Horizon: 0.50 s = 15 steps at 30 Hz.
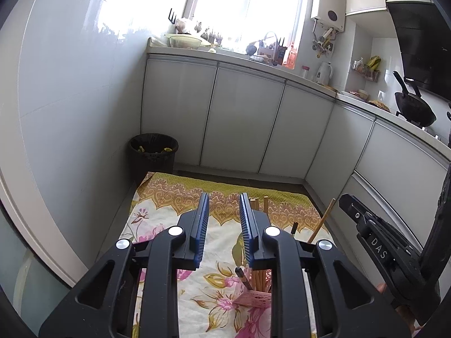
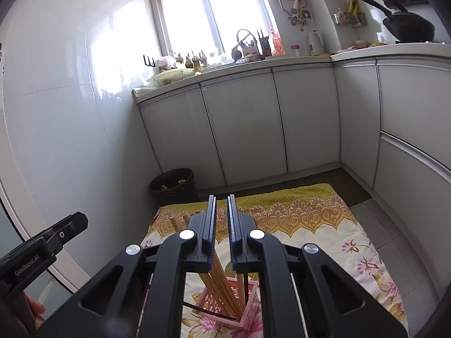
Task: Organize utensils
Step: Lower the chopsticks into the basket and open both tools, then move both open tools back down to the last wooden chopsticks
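A pink square utensil holder (image 2: pixel 248 311) stands on a flowered cloth (image 2: pixel 324 242) on the floor. Several wooden chopsticks (image 2: pixel 222 284) and a black one stand in it, leaning left. In the left wrist view the holder (image 1: pixel 253 300) shows low down behind my fingers, with chopstick tops (image 1: pixel 260 202) sticking up past them. My left gripper (image 1: pixel 224 201) is open and empty above the cloth, left of the holder. My right gripper (image 2: pixel 221 201) is open with a narrow gap and empty, just above the holder.
A black bin (image 1: pixel 153 152) stands at the cloth's far left corner against the white wall. Grey cabinets (image 1: pixel 242 118) run along the back and right side. The counter carries bowls, a kettle and a black wok (image 1: pixel 414 107). Bare tile floor (image 2: pixel 394 225) lies right of the cloth.
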Motion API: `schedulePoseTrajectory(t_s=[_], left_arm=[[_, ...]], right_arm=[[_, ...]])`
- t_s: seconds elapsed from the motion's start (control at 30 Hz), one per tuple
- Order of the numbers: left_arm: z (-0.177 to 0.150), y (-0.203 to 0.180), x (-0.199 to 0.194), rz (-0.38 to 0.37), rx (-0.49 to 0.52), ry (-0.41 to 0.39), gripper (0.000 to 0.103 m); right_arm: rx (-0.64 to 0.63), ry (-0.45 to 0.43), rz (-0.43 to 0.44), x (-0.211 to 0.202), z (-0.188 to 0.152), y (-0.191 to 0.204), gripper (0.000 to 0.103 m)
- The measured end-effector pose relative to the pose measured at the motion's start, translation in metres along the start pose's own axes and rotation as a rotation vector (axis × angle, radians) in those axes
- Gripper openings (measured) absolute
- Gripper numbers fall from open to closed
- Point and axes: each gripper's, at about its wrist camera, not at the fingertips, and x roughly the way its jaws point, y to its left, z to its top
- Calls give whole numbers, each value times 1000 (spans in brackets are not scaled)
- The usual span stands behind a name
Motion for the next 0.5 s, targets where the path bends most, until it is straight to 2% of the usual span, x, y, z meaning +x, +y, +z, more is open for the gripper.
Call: schedulePoseTrajectory(t_s=[0.03,0.1,0.17,0.23,0.33,0.4,0.47,0.5], left_arm=[[-1,0,-1,0,-2,0,22],[-3,0,-4,0,-3,1,22],[-5,0,-8,0,0,2,23],[-6,-1,-13,1,-4,4,26],[-10,-1,-24,1,-11,1,35],[-12,-2,-31,-3,-13,1,42],[-16,-4,-40,-4,-10,1,45],[-18,-6,-43,-5,-7,4,51]], right_arm=[[0,6,-6,-1,0,1,38],[6,-7,-16,-7,-1,1,49],[4,-20,-25,-16,-2,1,57],[13,-29,-31,-25,-3,1,78],[32,-68,-56,-45,-4,-3,93],[38,-79,-85,-58,-4,-7,95],[44,-64,-114,-68,-5,-12,96],[50,-51,-127,-74,-7,-16,96]])
